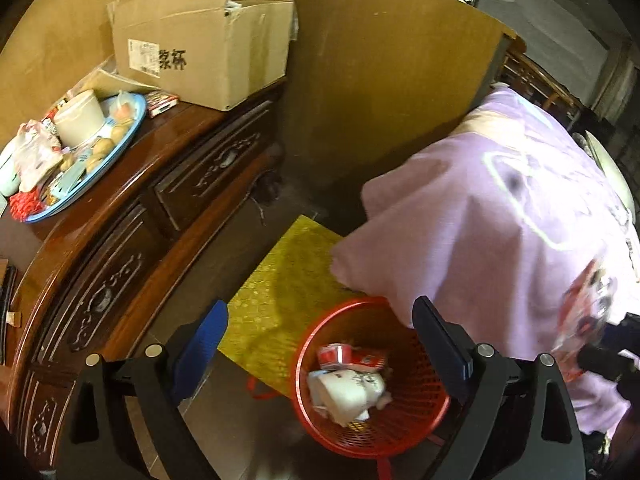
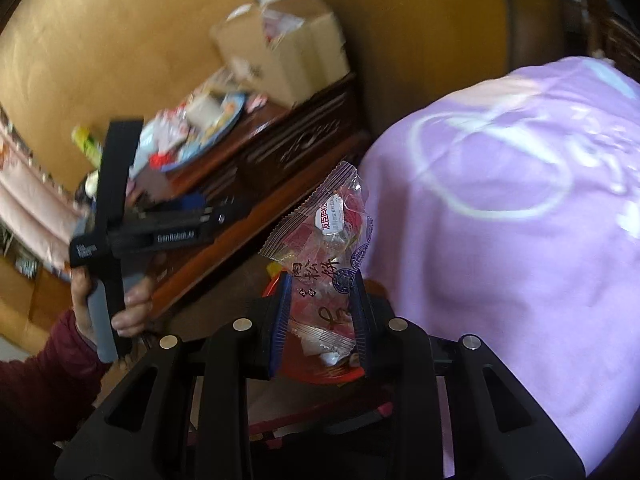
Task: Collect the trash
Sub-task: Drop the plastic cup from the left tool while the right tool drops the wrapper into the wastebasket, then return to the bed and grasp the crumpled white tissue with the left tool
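Left gripper hanging over red mesh basket, jaws spread wide, nothing between blue pads. Basket sitting on dark floor, holding crumpled white paper cup and red-white wrappers. Yellow patterned mat lying flat on floor just beside basket, partly tucked under lilac cloth draping over something bulky at right. Right gripper pinching clear snack wrapper with red and purple print, jaws closed on its lower half, upper half sticking up crumpled; in left view same wrapper showing blurred at far right edge, above and right of basket, not in it. Carved dark-wood cabinet running along left, glossy top, two drawer fronts with metal pulls facing floor. Sitting on cabinet top: blue oval tray piled with snacks, white paper bowl, packets; open cardboard box with printed characters standing behind tray against wall; small red-white pack lying between tray and box. Tan board walls closing off corner behind cabinet. In right view, bare hand in maroon sleeve gripping handle of left gripper in front of cabinet. Right view motion-blurred, fine detail on cabinet top unreadable.
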The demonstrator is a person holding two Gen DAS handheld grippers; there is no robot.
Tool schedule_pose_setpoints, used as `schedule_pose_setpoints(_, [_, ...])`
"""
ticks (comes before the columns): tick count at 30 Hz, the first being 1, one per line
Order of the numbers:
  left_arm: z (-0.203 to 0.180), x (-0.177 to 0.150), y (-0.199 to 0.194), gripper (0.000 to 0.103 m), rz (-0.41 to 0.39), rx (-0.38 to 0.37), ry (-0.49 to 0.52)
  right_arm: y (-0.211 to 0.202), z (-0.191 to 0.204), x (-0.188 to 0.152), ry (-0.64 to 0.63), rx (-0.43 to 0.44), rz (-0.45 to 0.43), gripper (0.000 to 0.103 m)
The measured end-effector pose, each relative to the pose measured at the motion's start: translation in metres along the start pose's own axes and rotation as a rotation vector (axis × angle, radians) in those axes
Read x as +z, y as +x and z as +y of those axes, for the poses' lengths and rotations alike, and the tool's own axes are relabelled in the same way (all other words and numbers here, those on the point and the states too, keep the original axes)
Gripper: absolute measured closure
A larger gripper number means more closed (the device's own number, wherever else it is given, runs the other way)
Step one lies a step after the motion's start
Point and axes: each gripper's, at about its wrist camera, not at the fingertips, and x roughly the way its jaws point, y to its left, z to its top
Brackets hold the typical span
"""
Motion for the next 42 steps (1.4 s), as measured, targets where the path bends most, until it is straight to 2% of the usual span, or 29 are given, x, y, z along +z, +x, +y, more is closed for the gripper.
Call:
schedule_pose_setpoints(1, [0.003, -0.001, 0.001, 0.011, -0.001, 0.002, -0.002, 0.007, 0.003, 0.0, -0.011, -0.002, 0.015, 0.069])
schedule_pose_setpoints(3, [0.006, -0.001, 0.001, 0.011, -0.003, 0.005, -0.003, 0.023, 0.008, 0.002, -0.03, -0.009, 0.054, 0.055])
schedule_pose_setpoints(6, [0.008, -0.002, 0.001, 0.011, -0.007, 0.009, 0.001, 0.035, 0.01, 0.001, -0.034, -0.014, 0.074, 0.046])
schedule_pose_setpoints(12, [0.0, -0.002, -0.007, 0.011, -0.033, 0.019, 0.033, 0.018, 0.003, 0.0, -0.007, -0.021, 0.032, 0.044])
schedule_pose_setpoints(18, [-0.023, 0.001, -0.029, 0.011, -0.079, 0.0, 0.079, -0.032, -0.011, -0.01, 0.036, -0.079, -0.085, 0.044])
schedule_pose_setpoints(22, [-0.052, 0.001, -0.055, 0.011, -0.14, -0.012, 0.14, -0.08, -0.026, -0.025, 0.086, -0.137, -0.195, 0.043])
schedule_pose_setpoints(24, [-0.07, 0.0, -0.069, 0.009, -0.176, -0.02, 0.176, -0.104, -0.037, -0.035, 0.11, -0.17, -0.243, 0.039])
schedule_pose_setpoints(27, [-0.097, -0.003, -0.081, 0.006, -0.198, -0.043, 0.224, -0.137, -0.052, -0.049, 0.139, -0.222, -0.3, 0.038])
schedule_pose_setpoints(33, [-0.154, -0.007, -0.087, 0.006, -0.182, -0.081, 0.327, -0.206, -0.105, -0.089, 0.275, -0.35, -0.441, 0.033])
schedule_pose_setpoints(38, [-0.209, -0.007, -0.081, 0.006, -0.168, -0.119, 0.412, -0.243, -0.161, -0.123, 0.404, -0.448, -0.502, 0.032])
schedule_pose_setpoints(42, [-0.263, -0.002, -0.066, 0.006, -0.153, -0.167, 0.459, -0.255, -0.209, -0.148, 0.5, -0.525, -0.51, 0.03])
